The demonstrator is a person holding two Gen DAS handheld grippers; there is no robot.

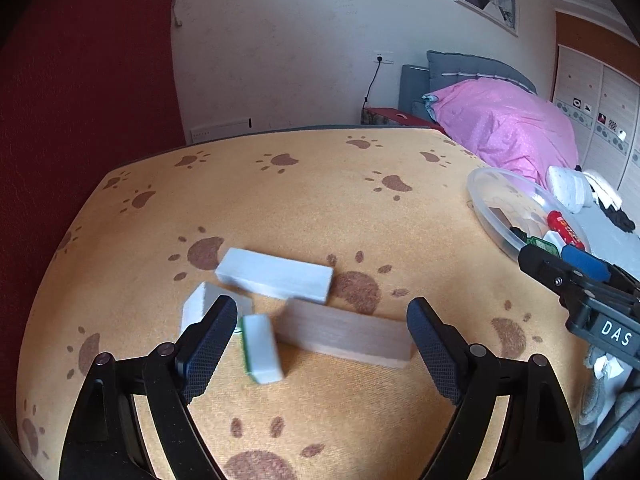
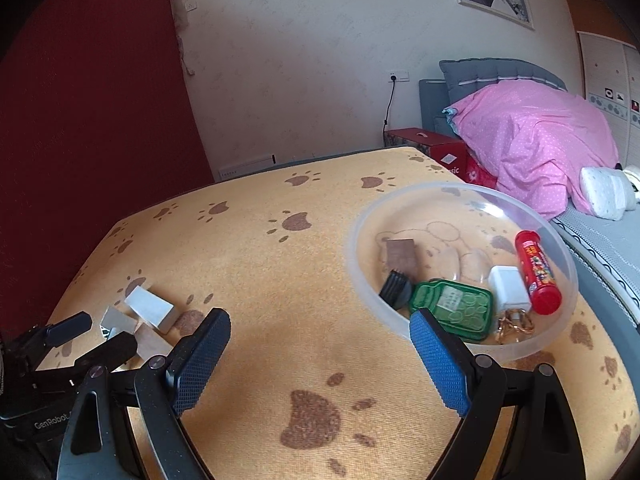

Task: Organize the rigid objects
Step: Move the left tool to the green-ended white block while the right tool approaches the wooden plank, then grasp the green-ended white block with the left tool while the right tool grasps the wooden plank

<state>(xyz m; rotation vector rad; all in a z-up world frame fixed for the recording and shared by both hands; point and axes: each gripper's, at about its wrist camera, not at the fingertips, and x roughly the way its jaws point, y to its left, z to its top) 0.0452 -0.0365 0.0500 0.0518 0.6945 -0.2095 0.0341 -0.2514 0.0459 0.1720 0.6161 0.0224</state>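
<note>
blocks point(image 1: 276, 276) left on table point(image 1: 304, 184); bowl point(image 2: 400, 324) right

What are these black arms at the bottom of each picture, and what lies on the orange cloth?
They are two hand-held grasping tools, one in each of a person's hands, and each carries its own camera. The left tool looks at blocks on the paw-print cloth: a long white block, a wooden block, and a small white and green block. The right tool faces a clear plastic bowl holding a red tube, a green case and a white charger. Both tools are open and hold nothing.
</note>
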